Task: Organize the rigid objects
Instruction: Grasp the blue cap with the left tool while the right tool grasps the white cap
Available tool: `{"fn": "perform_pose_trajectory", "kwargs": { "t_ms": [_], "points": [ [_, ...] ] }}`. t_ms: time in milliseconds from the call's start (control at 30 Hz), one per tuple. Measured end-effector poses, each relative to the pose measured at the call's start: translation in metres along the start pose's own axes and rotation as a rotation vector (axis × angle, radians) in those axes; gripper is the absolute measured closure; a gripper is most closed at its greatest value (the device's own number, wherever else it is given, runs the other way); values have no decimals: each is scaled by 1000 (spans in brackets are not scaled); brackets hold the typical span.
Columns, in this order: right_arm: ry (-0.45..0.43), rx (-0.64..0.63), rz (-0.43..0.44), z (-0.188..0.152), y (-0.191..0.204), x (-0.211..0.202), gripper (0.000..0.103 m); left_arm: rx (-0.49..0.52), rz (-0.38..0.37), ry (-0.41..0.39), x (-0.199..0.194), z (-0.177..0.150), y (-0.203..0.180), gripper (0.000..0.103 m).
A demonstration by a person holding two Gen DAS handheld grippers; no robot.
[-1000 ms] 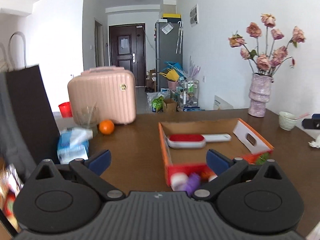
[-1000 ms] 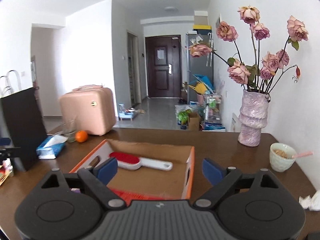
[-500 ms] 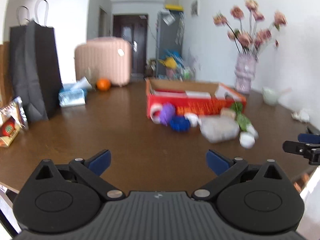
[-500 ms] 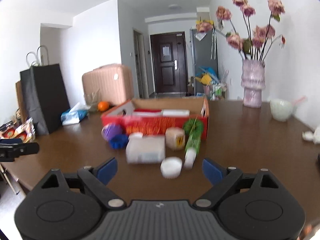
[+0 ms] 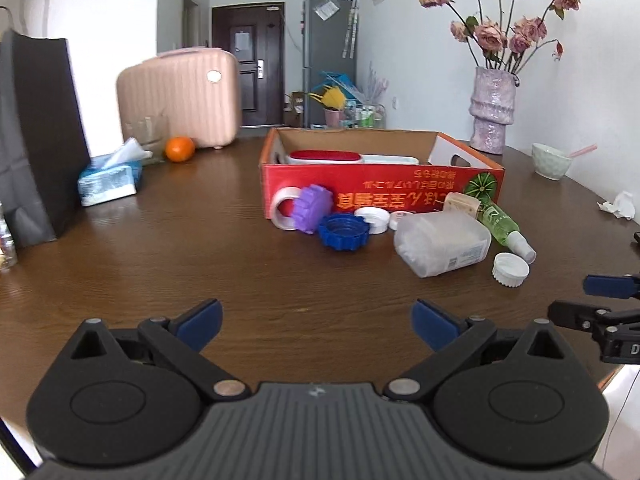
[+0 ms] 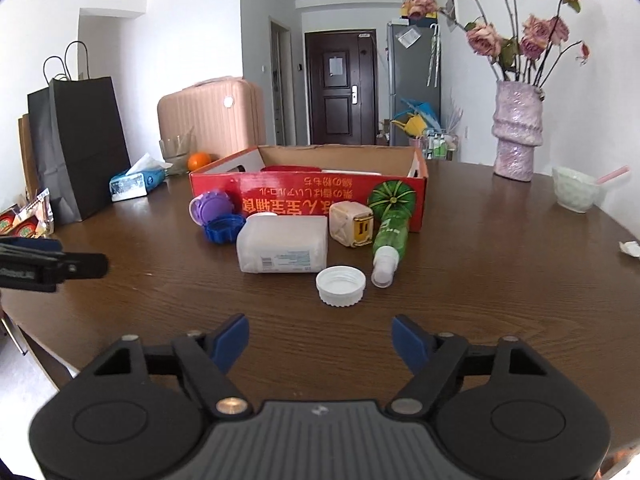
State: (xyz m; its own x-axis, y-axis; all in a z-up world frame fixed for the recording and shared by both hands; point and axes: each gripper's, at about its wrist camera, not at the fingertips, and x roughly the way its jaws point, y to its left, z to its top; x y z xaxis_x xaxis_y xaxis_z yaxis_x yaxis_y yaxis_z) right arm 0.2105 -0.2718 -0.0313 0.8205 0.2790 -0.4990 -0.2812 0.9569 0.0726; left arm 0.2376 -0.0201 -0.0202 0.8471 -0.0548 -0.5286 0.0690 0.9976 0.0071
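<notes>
So the stuff to sort is a little cluster on the dark brown wooden table (image 6: 500, 280), bunched right against the front wall of the red cardboard box with orange lettering (image 6: 308, 196). Nearest the right gripper is a white ribbed screw cap (image 6: 341, 285), lying open side up. Just behind it lies a frosted translucent plastic container with a label (image 6: 282, 249) on its side, and beside that a green spray bottle with a clear cap (image 6: 390, 240), tipped over with the cap end pointing this way. A small cream square jar with a gold lid (image 6: 352, 224) sits between those two, up against the box. Left of the container there's a blue ridged bottle cap (image 6: 224, 230) and a purple ridged cap (image 6: 210, 206) leaning behind it; the left wrist view also shows a roll of clear tape (image 5: 285, 208) touching the purple one.

Inside the box is a red and white brush-looking thing (image 5: 324, 157), can't tell more.

Right gripper (image 6: 320, 340): jaws are closing, nothing between them, just bare table. Left gripper (image 5: 316, 320): fingers wide apart, also empty, hovering over the table well short of the pile.

Further out: pink hard-shell suitcase (image 6: 212, 120), an orange (image 6: 199, 161), tissue pack (image 6: 136, 184), black paper bag (image 6: 80, 148), pink textured vase with dried roses (image 6: 516, 136), pale bowl (image 6: 576, 194).
</notes>
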Motion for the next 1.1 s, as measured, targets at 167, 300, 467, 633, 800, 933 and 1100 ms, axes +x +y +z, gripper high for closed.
{"fn": "perform_pose_trajectory", "kwargs": {
  "t_ms": [167, 300, 467, 633, 800, 933, 1100],
  "points": [
    [31, 16, -8, 11, -7, 28, 38, 32, -23, -16, 41, 21, -12, 11],
    [45, 12, -1, 18, -10, 49, 41, 50, -12, 27, 85, 36, -18, 26],
    [74, 20, 8, 23, -14, 70, 52, 20, -35, 53, 120, 48, -17, 32],
    [90, -9, 10, 28, -15, 84, 64, 18, -27, 61, 142, 54, -16, 31],
    [82, -11, 12, 29, -15, 89, 64, -27, -62, 95, 152, 53, -10, 49],
    [89, -16, 8, 30, -14, 87, 64, -26, -58, 59, 139, 49, -9, 50],
    [92, -33, -5, 22, -6, 73, 64, -24, -83, 53, 98, 35, -7, 50]
  ]
}}
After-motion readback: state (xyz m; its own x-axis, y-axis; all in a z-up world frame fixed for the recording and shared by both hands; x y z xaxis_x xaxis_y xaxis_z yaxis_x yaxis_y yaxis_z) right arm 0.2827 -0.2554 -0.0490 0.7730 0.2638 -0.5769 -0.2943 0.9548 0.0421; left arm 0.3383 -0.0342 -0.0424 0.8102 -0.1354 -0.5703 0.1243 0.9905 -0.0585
